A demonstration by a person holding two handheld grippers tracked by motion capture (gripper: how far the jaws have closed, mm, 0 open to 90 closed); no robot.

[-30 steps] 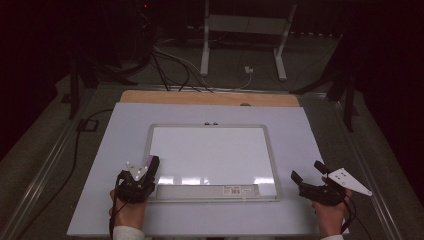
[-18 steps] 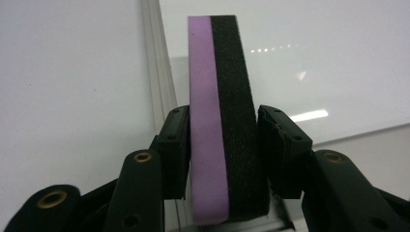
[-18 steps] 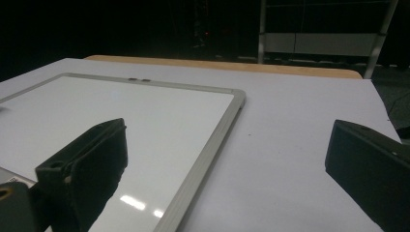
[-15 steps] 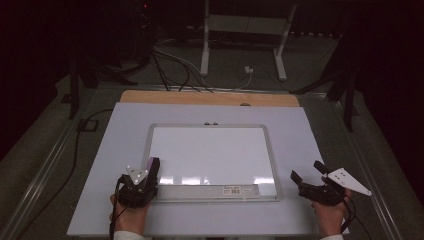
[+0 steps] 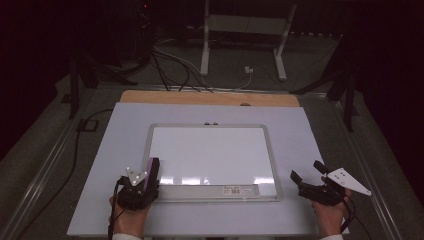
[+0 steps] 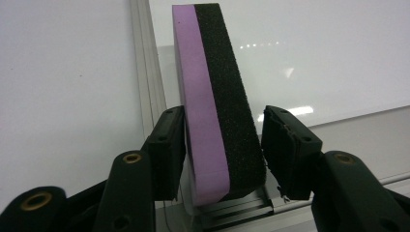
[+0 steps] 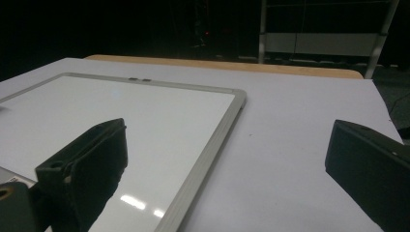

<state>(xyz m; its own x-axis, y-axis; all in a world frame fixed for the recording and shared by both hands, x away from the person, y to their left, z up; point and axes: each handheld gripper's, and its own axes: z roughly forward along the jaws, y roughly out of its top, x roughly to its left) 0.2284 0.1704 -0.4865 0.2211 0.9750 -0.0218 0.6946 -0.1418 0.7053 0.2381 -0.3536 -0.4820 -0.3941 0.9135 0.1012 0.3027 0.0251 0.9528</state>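
Eraser: a purple-and-black foam block (image 6: pixel 215 104) stands on edge between the fingers of the left gripper (image 5: pixel 150 175), over the near left corner of the whiteboard (image 5: pixel 210 150).
Left fingers: narrow around the eraser; in the left gripper view one pad (image 6: pixel 167 150) lies against the purple face, while the other pad (image 6: pixel 285 145) sits just beside the black face, and contact there cannot be told.
Right fingers: spread wide and holding nothing; the right gripper (image 5: pixel 310 174) hovers near the worktop's near right corner, just off the board's right edge.
Whiteboard: lies flat at the middle of the worktop (image 5: pixel 120 130), grey-framed, its surface blank.
High view adds: both hands at the near edge, a barcode label (image 5: pixel 240 190) on the board's near frame, and a wooden strip (image 5: pixel 165 97) along the worktop's far edge.
Left gripper view adds: the eraser's two layers and the frame's ridged corner below it.
Right gripper view adds: the board's far right corner (image 7: pixel 238 96) seen low, between its own fingers (image 7: pixel 92 159).
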